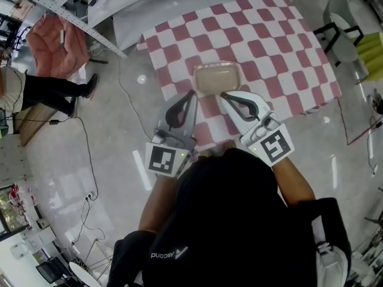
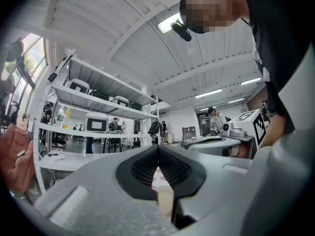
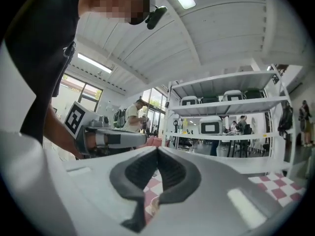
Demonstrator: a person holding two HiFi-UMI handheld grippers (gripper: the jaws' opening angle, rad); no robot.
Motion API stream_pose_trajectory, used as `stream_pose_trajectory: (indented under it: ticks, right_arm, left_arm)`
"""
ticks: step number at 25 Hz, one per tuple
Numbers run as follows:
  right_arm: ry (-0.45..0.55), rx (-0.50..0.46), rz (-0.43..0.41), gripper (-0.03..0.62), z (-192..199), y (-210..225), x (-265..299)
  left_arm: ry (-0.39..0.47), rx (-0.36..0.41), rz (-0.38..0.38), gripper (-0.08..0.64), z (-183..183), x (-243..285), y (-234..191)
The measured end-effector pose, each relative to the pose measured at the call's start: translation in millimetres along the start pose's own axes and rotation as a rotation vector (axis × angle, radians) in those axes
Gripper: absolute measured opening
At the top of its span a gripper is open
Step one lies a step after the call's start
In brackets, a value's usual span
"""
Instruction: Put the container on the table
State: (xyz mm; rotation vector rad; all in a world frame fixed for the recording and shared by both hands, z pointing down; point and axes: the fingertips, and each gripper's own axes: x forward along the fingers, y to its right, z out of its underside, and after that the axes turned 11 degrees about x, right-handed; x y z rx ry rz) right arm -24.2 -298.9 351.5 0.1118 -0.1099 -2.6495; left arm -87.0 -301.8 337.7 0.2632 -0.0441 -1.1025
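A pale beige rectangular container sits upright on the table's red-and-white checkered cloth, near its front edge. My left gripper and right gripper hover side by side just in front of the container, above the cloth's near edge. Neither touches it. In the left gripper view the left gripper has its jaws meeting at the tips with nothing between them. The right gripper looks the same in the right gripper view, shut and empty. A bit of checkered cloth shows below the jaws.
A person in dark trousers stands on the floor at the left, beside a pink bundle. A cable runs across the floor. A dark chair and something green are right of the table. White shelving stands beyond.
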Motion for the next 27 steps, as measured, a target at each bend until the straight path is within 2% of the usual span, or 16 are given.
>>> stream_pose_trajectory:
  ticks: [5,27]
  right_arm:
    - [-0.018,-0.022,0.036,0.003,4,-2,-3]
    - [-0.041,-0.015,0.037,0.003,11,-4,-7]
  left_arm:
    - [0.005,0.001,0.017,0.009,-1,-3,6]
    - [-0.001,-0.008,0.03,0.009,3,-8,9]
